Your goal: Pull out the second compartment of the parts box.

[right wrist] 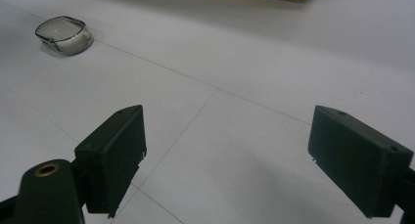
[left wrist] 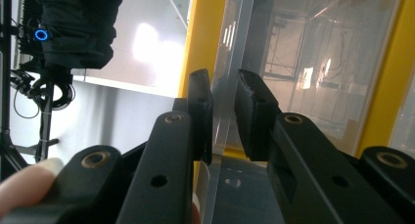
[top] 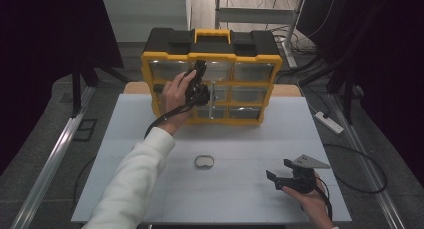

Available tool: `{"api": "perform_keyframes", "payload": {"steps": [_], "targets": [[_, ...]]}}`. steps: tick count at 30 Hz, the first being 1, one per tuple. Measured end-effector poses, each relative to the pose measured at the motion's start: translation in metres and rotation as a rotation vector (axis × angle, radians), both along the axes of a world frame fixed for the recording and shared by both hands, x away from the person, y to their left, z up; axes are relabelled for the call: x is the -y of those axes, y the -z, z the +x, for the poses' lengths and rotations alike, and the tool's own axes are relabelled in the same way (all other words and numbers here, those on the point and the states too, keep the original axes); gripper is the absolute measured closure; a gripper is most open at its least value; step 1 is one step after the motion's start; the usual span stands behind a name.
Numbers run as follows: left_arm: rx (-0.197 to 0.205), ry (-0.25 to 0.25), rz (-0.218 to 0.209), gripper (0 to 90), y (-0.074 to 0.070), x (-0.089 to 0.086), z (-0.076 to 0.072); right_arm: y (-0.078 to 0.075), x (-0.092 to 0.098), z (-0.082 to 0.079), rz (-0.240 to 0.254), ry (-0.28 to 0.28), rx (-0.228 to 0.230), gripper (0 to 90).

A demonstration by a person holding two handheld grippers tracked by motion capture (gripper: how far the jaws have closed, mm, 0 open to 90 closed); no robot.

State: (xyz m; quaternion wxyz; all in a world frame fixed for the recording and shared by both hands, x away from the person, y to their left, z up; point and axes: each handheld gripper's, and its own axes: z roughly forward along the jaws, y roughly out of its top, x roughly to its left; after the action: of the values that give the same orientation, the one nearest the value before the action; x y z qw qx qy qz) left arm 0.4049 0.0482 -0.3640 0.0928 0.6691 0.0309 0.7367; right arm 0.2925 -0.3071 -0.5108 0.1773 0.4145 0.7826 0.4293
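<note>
Left gripper (left wrist: pixel 223 114) pinching the thin clear plastic drawer edge (left wrist: pixel 221 87) of the upright yellow-and-black compartment organizer case (top: pixel 212 74) at the table's far side.

Right gripper (right wrist: pixel 242 160) spread wide, holding nothing, low over the white tabletop (top: pixel 250 189) at the near right; small clear plastic cup (top: pixel 204 162) lying well apart between both.

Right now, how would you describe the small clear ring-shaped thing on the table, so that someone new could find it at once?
Start at the big yellow and black organizer box standing at the far side of the white table. Come toward the near edge from its front: the small clear ring lies alone on the bare tabletop, left of the right gripper. It is see-through, oval and low, and nothing touches it.
</note>
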Motion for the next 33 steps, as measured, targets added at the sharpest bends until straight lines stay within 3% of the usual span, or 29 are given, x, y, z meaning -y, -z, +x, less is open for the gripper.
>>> {"api": "perform_keyframes", "payload": {"steps": [33], "targets": [[0.004,0.024,-0.002,77.8,0.001,-0.004,-0.011,-0.001,0.000,-0.001,0.002,0.002,0.002,13.5]]}}
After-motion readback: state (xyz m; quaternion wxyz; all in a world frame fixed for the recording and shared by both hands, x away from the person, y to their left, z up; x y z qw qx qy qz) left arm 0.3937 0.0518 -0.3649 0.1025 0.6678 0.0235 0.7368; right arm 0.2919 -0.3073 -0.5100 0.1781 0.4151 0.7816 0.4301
